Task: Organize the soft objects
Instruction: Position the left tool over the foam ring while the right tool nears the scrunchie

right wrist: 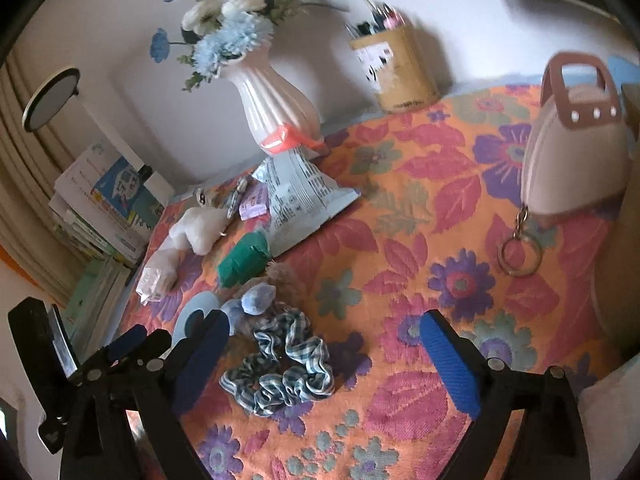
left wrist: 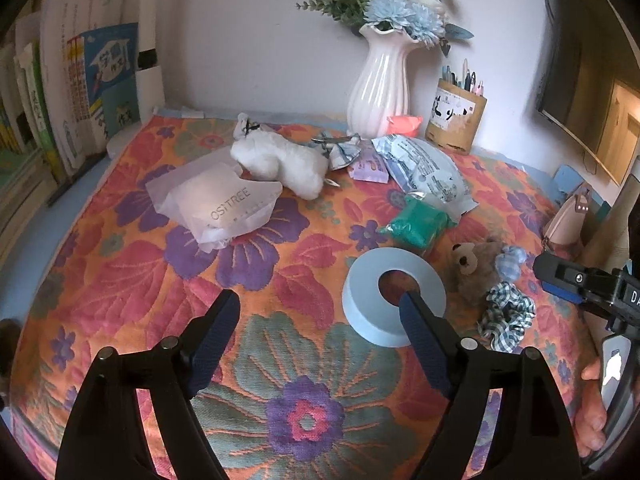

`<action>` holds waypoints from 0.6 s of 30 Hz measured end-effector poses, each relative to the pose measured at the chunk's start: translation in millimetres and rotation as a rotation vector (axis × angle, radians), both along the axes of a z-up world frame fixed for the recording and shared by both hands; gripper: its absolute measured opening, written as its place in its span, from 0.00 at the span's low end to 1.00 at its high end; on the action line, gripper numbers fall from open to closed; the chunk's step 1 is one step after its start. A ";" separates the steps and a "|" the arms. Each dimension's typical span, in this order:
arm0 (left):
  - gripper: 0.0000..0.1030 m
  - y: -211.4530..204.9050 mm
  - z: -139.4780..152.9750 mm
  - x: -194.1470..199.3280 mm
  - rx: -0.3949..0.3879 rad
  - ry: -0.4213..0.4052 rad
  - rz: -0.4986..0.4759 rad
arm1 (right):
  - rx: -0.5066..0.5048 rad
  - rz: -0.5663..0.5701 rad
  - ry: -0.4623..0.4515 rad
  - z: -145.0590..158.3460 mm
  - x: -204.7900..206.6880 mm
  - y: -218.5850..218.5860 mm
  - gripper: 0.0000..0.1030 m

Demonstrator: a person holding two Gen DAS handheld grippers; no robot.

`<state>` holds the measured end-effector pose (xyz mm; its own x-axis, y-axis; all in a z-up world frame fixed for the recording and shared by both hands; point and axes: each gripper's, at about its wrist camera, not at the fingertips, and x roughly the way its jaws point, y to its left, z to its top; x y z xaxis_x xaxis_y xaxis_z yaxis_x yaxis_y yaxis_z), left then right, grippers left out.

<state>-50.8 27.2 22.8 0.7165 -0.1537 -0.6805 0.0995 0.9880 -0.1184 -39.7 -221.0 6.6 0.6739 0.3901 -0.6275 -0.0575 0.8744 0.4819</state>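
Soft things lie on the flowered cloth (left wrist: 120, 280): a white plush toy (left wrist: 280, 160), a green bundle (left wrist: 416, 226), a small brown teddy bear (left wrist: 476, 264) with a blue bow, and a checked scrunchie (left wrist: 508, 316). My left gripper (left wrist: 320, 312) is open and empty above the cloth, its right finger over a pale blue ring (left wrist: 394, 296). My right gripper (right wrist: 324, 340) is open and empty, with the scrunchie (right wrist: 280, 364) just ahead between its fingers. The teddy (right wrist: 272, 280), green bundle (right wrist: 244, 260) and white plush (right wrist: 200, 228) lie beyond.
A white vase (left wrist: 380, 88) of blue flowers and a pen holder (left wrist: 456, 120) stand at the back. A translucent packet (left wrist: 216, 204), a printed wipes pack (left wrist: 424, 172) and a purple pack (left wrist: 370, 170) lie mid-table. Books (left wrist: 60, 92) stand left. A pink purse (right wrist: 576, 152) with key ring stands right.
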 end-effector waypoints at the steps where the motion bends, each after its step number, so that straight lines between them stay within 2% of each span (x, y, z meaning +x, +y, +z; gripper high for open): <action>1: 0.79 0.1 -0.1 0.5 0.001 0.001 -0.002 | 0.012 -0.001 0.006 -1.1 0.6 -1.8 0.93; 8: 0.79 -1.3 -1.0 1.4 0.012 0.009 -0.001 | 0.087 -0.002 0.003 -3.3 -0.3 -12.2 0.93; 18: 0.79 -1.7 -1.4 2.6 0.009 0.017 -0.003 | 0.080 -0.001 0.033 -6.7 3.4 -9.8 0.93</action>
<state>-48.2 25.5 21.4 0.7043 -0.1499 -0.6939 0.1006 0.9887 -0.1114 -36.3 -230.9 -0.1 0.6540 0.4390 -0.6161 -0.0395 0.8331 0.5517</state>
